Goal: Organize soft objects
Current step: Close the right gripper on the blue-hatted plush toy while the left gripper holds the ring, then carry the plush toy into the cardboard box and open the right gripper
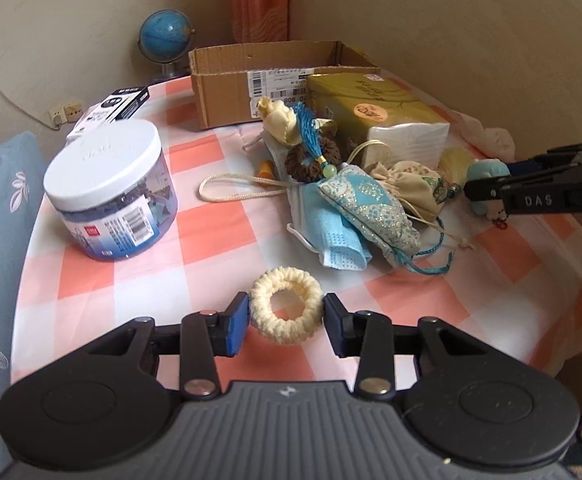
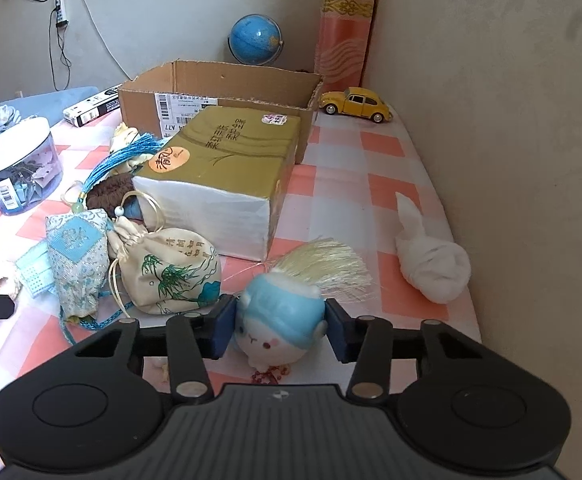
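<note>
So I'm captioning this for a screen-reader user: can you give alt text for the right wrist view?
The right tool is closed on a small white plush toy with a blue cap on a pink-and-white checked tablecloth. Behind it lie a gold tissue pack, embroidered pouches and an open cardboard box; a yellow toy car and a globe stand farther back.

Soft, even daylight all over, not too bright. No hard shadows, only faint dark patches under the cardboard box [image 2: 219,92] and white-lidded jar [image 1: 111,184]. A little shine on the globe [image 2: 255,40]. Bent and stretched near the edges, with dark rounded corners. Slightly fuzzy everywhere, more so far back.
</note>
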{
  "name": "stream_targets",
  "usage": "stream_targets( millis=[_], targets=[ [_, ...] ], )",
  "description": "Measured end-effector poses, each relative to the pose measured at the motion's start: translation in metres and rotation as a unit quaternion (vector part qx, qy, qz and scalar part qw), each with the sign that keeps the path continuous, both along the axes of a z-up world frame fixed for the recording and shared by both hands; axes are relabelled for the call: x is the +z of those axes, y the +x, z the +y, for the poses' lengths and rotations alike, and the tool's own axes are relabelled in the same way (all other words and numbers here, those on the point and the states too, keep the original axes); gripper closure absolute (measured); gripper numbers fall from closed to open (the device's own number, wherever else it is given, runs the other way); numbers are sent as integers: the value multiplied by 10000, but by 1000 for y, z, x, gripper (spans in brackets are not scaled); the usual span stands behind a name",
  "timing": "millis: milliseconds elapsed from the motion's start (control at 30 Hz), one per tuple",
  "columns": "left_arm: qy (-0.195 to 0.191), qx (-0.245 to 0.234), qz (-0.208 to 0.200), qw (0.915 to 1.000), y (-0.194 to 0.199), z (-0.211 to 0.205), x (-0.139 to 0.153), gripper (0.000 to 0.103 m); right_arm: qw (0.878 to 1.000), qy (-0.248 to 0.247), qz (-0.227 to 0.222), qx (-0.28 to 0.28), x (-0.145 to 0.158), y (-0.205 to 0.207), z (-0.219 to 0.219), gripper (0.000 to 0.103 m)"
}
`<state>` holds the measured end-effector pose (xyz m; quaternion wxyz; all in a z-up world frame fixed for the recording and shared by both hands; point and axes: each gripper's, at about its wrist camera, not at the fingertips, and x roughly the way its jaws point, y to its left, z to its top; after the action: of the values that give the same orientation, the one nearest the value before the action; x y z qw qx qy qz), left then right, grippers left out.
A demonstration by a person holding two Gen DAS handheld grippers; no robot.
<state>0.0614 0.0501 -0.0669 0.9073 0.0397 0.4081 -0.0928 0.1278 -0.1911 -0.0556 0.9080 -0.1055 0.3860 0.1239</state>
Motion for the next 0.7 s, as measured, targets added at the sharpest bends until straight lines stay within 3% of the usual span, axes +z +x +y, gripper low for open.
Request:
stream_targets(
  millis=[400,700],
  targets=[
    [-18,-111,-20,9999,6,12,25,64,9998,-76,-149,113,36,-2,3,52],
    [-93,-58,-163,9998,19,17,41,64,9973,129,-559,454,83,50,24,52]
  ],
)
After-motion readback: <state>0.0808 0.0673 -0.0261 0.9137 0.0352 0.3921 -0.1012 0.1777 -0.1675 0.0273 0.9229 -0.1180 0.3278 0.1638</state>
